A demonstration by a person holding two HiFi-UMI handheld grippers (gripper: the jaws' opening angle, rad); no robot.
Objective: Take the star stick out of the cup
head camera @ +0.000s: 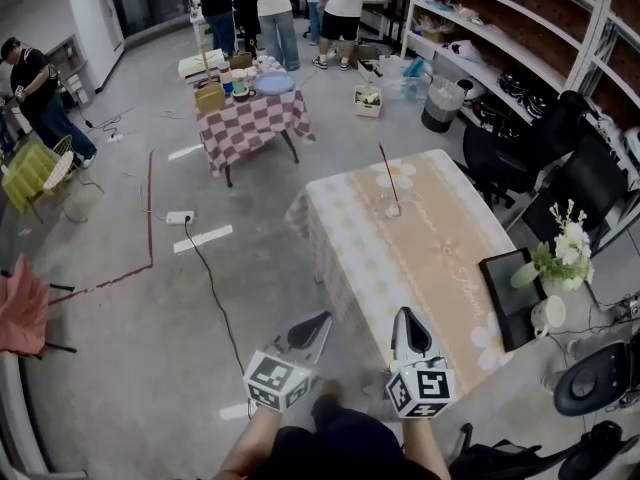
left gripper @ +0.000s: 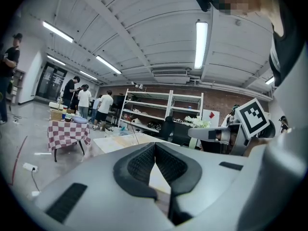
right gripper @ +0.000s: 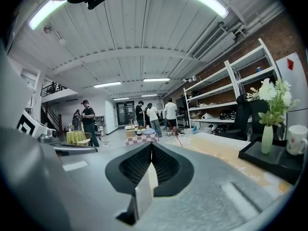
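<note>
A thin red star stick [head camera: 388, 178] stands tilted in a clear cup [head camera: 387, 206] near the far end of the table [head camera: 440, 268], which has a beige patterned cloth. Both grippers hang well short of the cup, by the table's near end. My left gripper [head camera: 318, 320] is off the table's left side, over the floor, jaws shut and empty. My right gripper [head camera: 405, 315] is over the near table edge, also shut with nothing in it. The stick [left gripper: 133, 132] shows far off in the left gripper view, and the stick [right gripper: 175, 135] is just as distant in the right gripper view.
A black tray with a flower vase [head camera: 560, 258] and a white mug [head camera: 548, 315] sit to the table's right. Office chairs [head camera: 520, 148] and shelves [head camera: 520, 28] line the right side. A checked table [head camera: 250, 118], several people and a floor power strip [head camera: 180, 217] lie beyond.
</note>
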